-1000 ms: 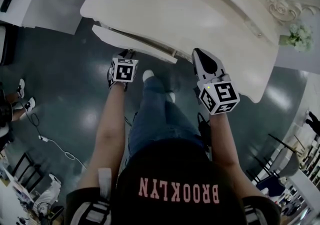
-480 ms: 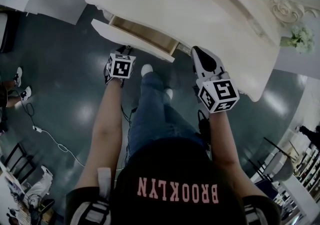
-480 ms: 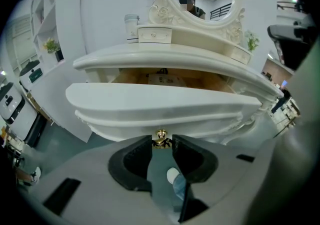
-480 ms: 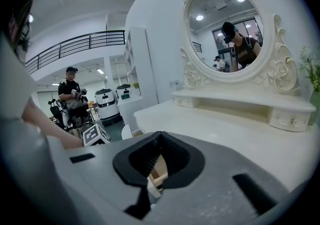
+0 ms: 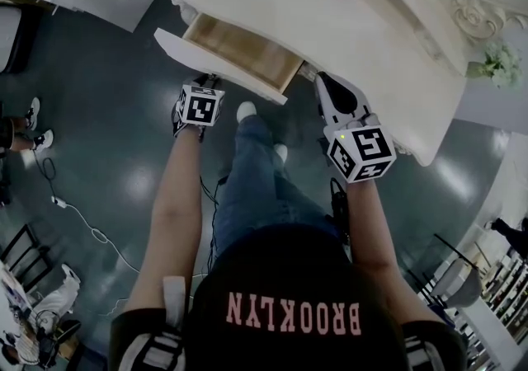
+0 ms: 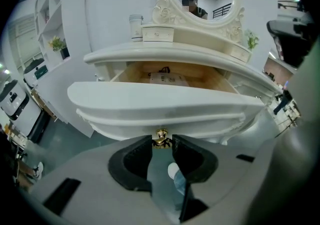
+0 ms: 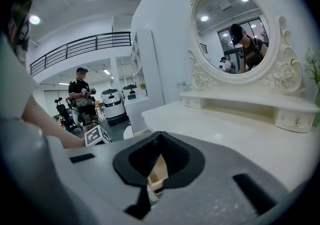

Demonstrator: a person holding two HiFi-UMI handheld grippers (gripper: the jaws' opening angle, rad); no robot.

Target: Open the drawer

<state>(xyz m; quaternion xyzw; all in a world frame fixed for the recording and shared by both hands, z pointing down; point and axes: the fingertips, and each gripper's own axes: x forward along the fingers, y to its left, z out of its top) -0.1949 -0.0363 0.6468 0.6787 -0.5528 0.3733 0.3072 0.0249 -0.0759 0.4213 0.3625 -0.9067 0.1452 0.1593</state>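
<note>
One white dressing table [image 5: 355, 15] bears one oval mirror [image 7: 235, 29], two small upper drawers [image 6: 157, 33], one jar [image 6: 135, 26] and one flower sprig [image 5: 493, 60] at two o'clock. One open drawer [image 5: 239, 52] has one gold knob [image 6: 160, 134]. There are two grippers: the left gripper [image 6: 162, 141] and the right gripper [image 7: 159, 155].

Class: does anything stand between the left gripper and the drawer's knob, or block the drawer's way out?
Nothing visible does. The left gripper has its jaws closed on the gold knob, and the half-open drawer has open space before it.

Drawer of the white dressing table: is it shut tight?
No, the drawer stands pulled out from under the dressing table, with its wooden inside showing in the head view.
</note>
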